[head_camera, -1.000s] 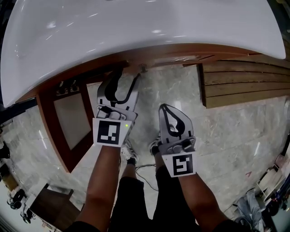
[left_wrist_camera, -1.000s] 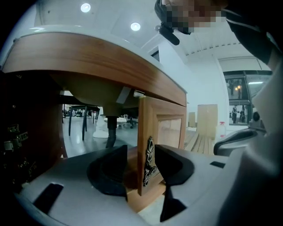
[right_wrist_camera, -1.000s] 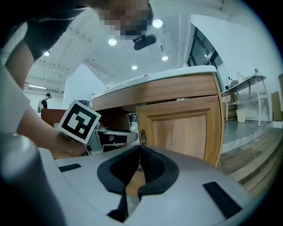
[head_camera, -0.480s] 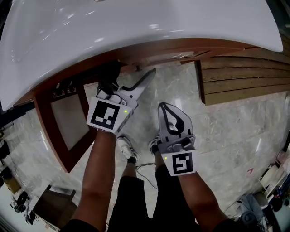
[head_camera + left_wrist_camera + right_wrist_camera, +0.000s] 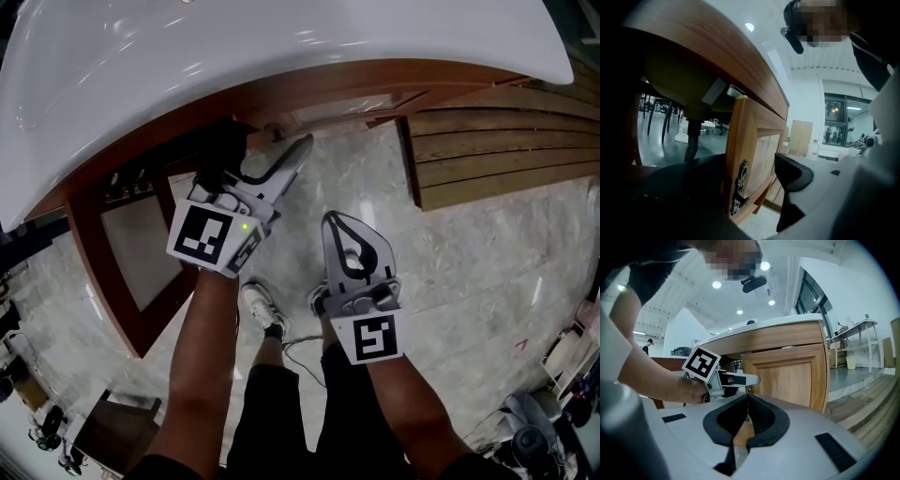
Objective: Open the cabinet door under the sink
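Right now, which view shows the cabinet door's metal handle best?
Left gripper view: the ornate handle sits close up on the door edge, between the left gripper's open jaws. Right gripper view shows only a small dark bit past that gripper. Head view: I can't make it out under the sink.

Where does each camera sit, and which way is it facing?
Head view: on the person's head, steeply down at sink, floor, forearms, legs.
Left gripper view: on the left gripper, along its open fingers astride the door edge and handle; the person's torso above.
Right gripper view: on the right gripper, past its closed fingers toward that door; the left forearm shows.
Shared: head and right gripper views show the left gripper; both gripper views, the door.
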### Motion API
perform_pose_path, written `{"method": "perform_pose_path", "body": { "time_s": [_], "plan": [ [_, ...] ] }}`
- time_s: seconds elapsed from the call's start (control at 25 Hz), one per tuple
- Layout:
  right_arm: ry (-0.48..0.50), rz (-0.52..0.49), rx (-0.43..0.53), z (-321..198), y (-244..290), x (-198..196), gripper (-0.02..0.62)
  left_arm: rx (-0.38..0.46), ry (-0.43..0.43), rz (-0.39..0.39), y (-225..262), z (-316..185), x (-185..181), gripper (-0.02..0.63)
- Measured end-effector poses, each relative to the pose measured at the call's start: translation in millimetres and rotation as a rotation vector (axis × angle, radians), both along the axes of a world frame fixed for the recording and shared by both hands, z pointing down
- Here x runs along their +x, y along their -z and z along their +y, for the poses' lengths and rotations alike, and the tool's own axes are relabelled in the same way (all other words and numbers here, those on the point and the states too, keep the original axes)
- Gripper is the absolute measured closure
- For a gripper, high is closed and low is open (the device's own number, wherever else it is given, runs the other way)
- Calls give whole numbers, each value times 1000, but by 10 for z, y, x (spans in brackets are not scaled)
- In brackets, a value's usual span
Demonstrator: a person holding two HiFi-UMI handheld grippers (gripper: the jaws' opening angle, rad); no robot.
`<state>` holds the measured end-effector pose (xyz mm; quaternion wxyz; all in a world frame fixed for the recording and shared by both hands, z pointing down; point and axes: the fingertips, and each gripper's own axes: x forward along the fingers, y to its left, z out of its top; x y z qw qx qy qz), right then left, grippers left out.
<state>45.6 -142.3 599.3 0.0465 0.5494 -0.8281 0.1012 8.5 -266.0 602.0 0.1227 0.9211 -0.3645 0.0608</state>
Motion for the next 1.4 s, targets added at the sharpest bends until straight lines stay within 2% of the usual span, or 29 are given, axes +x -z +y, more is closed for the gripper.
{"method": "perform_pose_path", "body": {
  "time_s": [0.24, 0.48, 0.8, 1.04, 1.2, 1.4],
  "plan": [
    [-32, 15, 2, 138, 33, -25, 571, 25, -27, -15, 17, 136, -10, 276],
    [-87, 14, -1, 375, 124, -88, 571, 44, -97, -87, 50, 300, 42, 276],
    [-148, 27, 13, 645, 254, -155, 571, 36, -192, -122, 69, 646, 128, 276],
    [-253, 35, 44, 876, 360, -90, 571, 34, -278, -162, 26, 1028, 206, 285],
    [-281, 24, 35, 1131, 379, -18, 571, 40, -272, -169, 27, 1288, 298, 287],
    [-292, 19, -23, 1385, 201, 144, 571, 25, -247, -197, 0, 1330, 377, 287]
  ]
}}
